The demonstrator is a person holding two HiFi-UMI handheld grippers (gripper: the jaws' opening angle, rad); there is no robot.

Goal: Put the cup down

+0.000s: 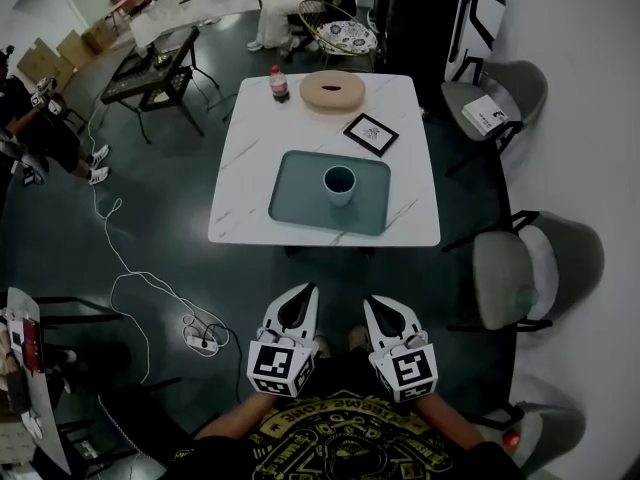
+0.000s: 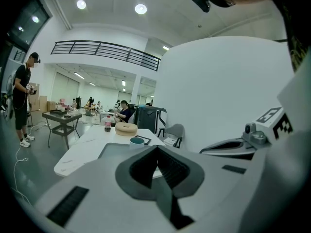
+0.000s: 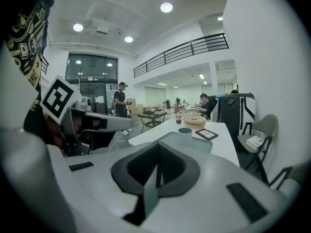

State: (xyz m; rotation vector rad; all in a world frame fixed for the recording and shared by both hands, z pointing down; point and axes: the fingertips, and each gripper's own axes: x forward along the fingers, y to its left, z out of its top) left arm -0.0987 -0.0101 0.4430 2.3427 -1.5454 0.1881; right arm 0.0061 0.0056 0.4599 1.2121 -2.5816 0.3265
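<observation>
on the teal rectangular tray stands the pale round cup; well apart, my left gripper and right gripper are closed, empty.

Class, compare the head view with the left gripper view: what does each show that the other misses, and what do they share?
Only the head view shows the power strip on the floor. Only the left gripper view shows the balcony railing and the ceiling lights. Both show the cup standing on the tray on the white table, with the bottle near the table's far edge.
</observation>
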